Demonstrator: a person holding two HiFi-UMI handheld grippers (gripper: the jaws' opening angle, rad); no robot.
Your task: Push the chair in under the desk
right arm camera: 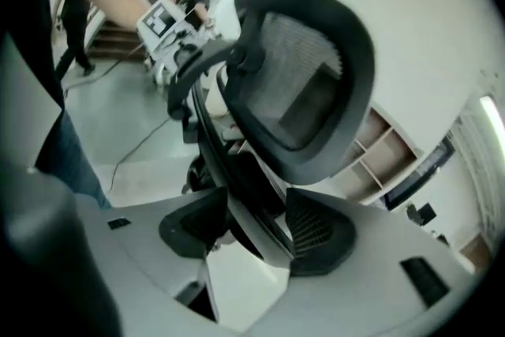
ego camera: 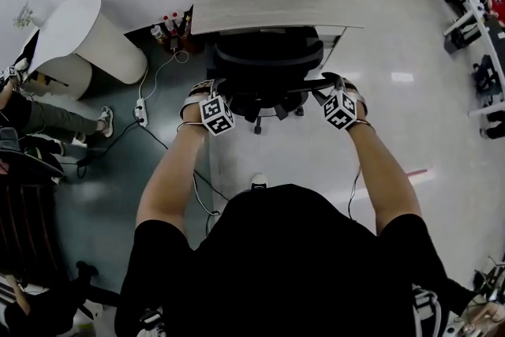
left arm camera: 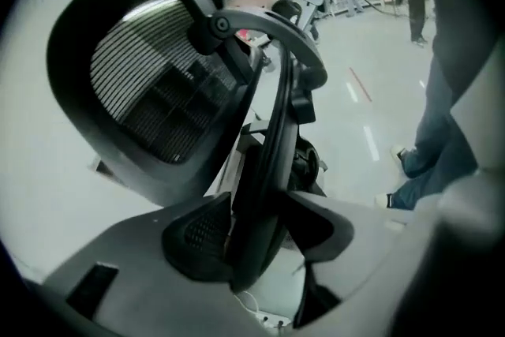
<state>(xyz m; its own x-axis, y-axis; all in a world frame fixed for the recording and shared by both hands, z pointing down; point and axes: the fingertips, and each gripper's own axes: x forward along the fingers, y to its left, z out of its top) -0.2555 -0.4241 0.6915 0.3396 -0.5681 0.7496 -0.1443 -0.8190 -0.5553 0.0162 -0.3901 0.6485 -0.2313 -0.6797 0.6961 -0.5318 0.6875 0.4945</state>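
1 chair [ego camera: 268,59], 1 desk [ego camera: 260,12], 1 pwr strip [ego camera: 141,113]

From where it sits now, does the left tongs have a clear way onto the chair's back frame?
Probably yes: the left tongs stand open, and the chair's back frame runs right between the jaws, with nothing else in the gap.

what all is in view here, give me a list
office chair: one, black, mesh back, up against the desk
desk: one, grey wood with shelves on top, top centre
table: one, white, left
bottles: several, count unclear, on the floor left of the desk
power strip: one, white, on the floor at left, with cables
other desks: several, white, far right
seated person: one, grey trousers, left edge
left gripper: one, grey, open, chair's back frame between its jaws
right gripper: one, grey, open, same frame between its jaws
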